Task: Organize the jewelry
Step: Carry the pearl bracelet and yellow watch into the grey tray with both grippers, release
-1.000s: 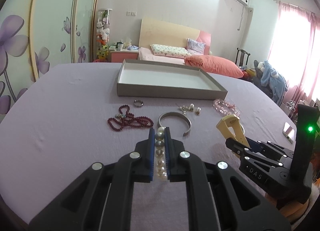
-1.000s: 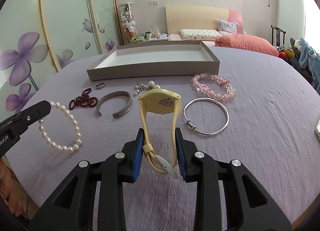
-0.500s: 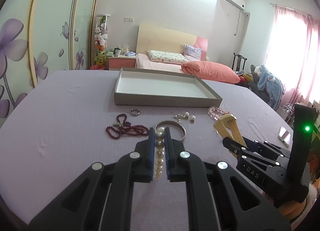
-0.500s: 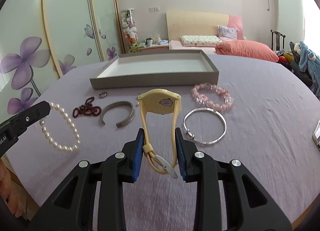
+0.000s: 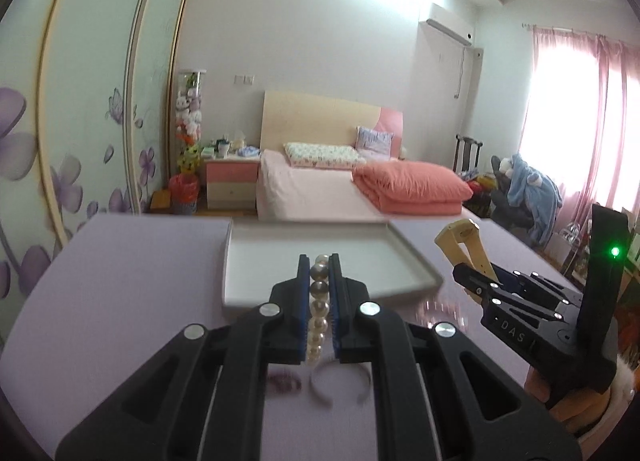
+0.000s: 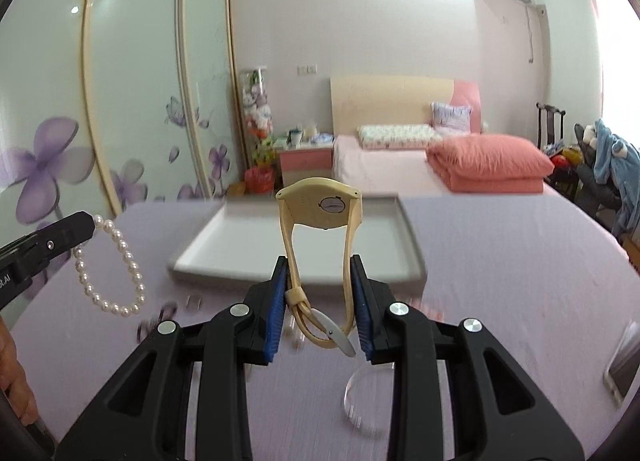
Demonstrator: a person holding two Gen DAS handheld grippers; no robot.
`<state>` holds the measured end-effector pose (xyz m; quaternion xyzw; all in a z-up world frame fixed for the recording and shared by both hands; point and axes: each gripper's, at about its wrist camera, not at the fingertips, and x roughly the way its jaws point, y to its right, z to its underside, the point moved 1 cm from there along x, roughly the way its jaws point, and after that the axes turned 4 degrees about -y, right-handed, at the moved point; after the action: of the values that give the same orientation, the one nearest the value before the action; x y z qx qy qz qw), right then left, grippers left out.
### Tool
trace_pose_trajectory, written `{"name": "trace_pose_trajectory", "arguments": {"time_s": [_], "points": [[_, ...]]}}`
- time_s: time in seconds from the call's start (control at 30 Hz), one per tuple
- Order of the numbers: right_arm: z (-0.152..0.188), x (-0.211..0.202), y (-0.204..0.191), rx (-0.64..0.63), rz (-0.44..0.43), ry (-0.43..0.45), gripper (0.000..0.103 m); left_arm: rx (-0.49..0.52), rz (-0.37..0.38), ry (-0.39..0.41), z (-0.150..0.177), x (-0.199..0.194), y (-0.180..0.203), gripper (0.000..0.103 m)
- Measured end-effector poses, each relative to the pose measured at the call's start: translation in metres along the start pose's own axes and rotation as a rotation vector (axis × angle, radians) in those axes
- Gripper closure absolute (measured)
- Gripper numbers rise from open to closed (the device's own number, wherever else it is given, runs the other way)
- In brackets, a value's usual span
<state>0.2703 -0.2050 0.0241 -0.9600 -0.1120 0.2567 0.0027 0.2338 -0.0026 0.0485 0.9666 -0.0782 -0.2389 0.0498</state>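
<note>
A lilac-covered table [image 6: 500, 261] spreads beneath both grippers. Ahead of the fingertips lies the shallow grey tray [image 6: 412, 237] with a white floor (nothing shows inside it from either view).

The right gripper [image 6: 319, 273] has its blue-padded fingers [image 6: 276, 301] partly closed on the strap of a cream wristwatch [image 6: 320, 205]. The strap loop runs between the pads, the watch case stands up beyond the fingertips with its back facing the camera, and the buckle end hangs low between the fingers.

The left gripper [image 5: 319, 273] is almost fully closed, pinching a pearl bracelet [image 5: 319, 309] that runs as a single line of beads between the two pads. In the right wrist view the rest of that bracelet [image 6: 116, 273] dangles as a loop below the fingertips, clear of the table.

Below the left fingers, blurred, lie a grey open bangle [image 5: 340, 385] and, just left of it, dark red beads [image 5: 284, 381]. Under the right fingers lies a thin silver ring bangle [image 6: 360, 405], also blurred.
</note>
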Motion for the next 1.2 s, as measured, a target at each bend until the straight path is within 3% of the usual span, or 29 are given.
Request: {"name": "trace_pose_trajectory", "arguments": {"time_s": [0.23, 0.43, 0.7, 1.03, 1.13, 1.17, 1.2], "points": [[-0.058, 0.055, 0.014, 0.019, 0.019, 0.026, 0.072, -0.014, -0.038, 0.01, -0.056, 0.061, -0.014, 0.093], [-0.078, 0.12, 0.02, 0.013, 0.055, -0.002, 0.072, -0.044, -0.069, -0.064, -0.073, 0.14, -0.03, 0.093], [-0.058, 0.202, 0.028, 0.099, 0.068, -0.213, 0.072, -0.046, -0.112, -0.184, -0.062, 0.232, -0.043, 0.093], [-0.04, 0.246, 0.029, 0.164, 0.079, -0.433, 0.069, -0.074, -0.126, -0.257, -0.047, 0.274, -0.054, 0.093], [-0.037, 0.256, 0.027, 0.169, 0.072, -0.494, 0.061, -0.095, -0.122, -0.295, -0.046, 0.285, -0.06, 0.093], [-0.037, 0.257, 0.027, 0.172, 0.07, -0.504, 0.056, -0.105, -0.127, -0.303, -0.045, 0.286, -0.062, 0.09], [-0.037, 0.254, 0.028, 0.182, 0.057, -0.504, 0.05, -0.116, -0.128, -0.309, -0.045, 0.288, -0.065, 0.08]]}}
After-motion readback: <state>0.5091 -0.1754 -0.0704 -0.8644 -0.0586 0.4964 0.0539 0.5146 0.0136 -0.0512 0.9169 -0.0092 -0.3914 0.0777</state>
